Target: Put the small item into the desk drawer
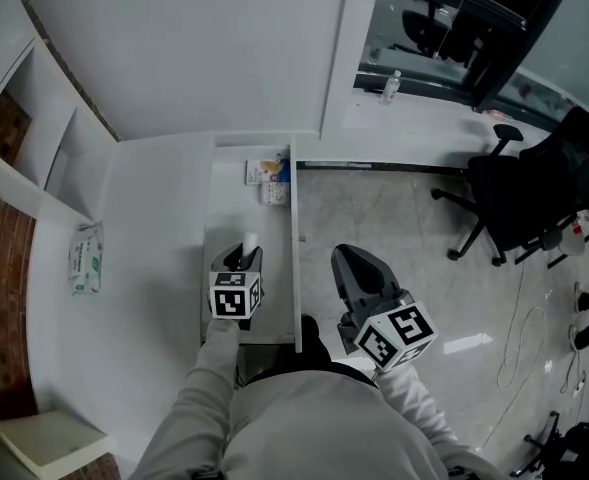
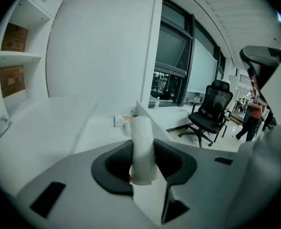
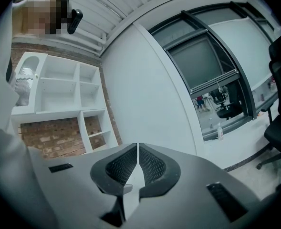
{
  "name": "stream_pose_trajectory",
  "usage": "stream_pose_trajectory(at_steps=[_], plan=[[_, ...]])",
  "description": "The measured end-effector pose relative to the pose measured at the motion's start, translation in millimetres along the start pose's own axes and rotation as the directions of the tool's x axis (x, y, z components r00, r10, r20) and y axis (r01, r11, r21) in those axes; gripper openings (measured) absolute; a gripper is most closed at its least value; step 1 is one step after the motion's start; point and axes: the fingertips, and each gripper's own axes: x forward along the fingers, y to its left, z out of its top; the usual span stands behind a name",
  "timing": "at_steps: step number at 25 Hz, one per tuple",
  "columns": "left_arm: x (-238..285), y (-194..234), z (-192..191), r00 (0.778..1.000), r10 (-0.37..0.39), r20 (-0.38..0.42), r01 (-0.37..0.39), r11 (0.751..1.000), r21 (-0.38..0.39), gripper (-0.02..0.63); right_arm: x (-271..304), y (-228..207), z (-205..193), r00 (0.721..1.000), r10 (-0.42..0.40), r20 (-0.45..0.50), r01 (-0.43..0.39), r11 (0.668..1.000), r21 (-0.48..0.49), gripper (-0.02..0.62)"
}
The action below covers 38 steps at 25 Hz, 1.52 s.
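Closest, the left gripper (image 2: pixel 142 163) pinches a small white roll (image 2: pixel 141 142) mid-length over the open drawer (image 1: pixel 232 203), which runs toward twelve o'clock. It looks light and soft, so squeeze gently. At three o'clock the right gripper (image 3: pixel 137 159) is closed, empty.

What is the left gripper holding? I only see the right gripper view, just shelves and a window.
Observer: The left gripper is shut on a small white item, which stands upright between its jaws.
Operator: Is the drawer open?
Observer: Yes, the drawer is open, and the left gripper hangs over it.
Operator: Is anything in there?
Observer: Some small packets lie at its far end.
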Motion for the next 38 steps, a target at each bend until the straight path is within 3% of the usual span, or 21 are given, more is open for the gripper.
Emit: stream_pose_trajectory(at_steps=[10, 21, 31, 38], plan=[[38.6, -1.5, -42.5, 0.988, -0.007, -0.154, 0.011, 1.0, 0.024, 0.143, 2.5, -7.1, -2.3, 1.0, -0.007, -0.013, 0.007, 1.0, 0.012, 0.028], [71.7, -6.5, -91.3, 0.953, -0.021, -0.303, 0.041, 0.997, 0.06, 0.143, 7.1, -14.2, -4.3, 1.0, -0.003, -0.022, 0.004, 1.0, 0.023, 0.028], [82.3, -2.8, -132.3, 0.911, -0.022, -0.412, 0.039, 0.999, 0.034, 0.143, 3.9, -24.2, -5.1, 0.999, -0.027, -0.026, 0.028, 0.999, 0.028, 0.028], [79.6, 0.0, -150.1, 0.893, -0.022, -0.449, 0.022, 1.0, -0.005, 0.143, 4.1, -27.4, -7.5, 0.999, -0.036, -0.037, 0.037, 0.999, 0.032, 0.028]])
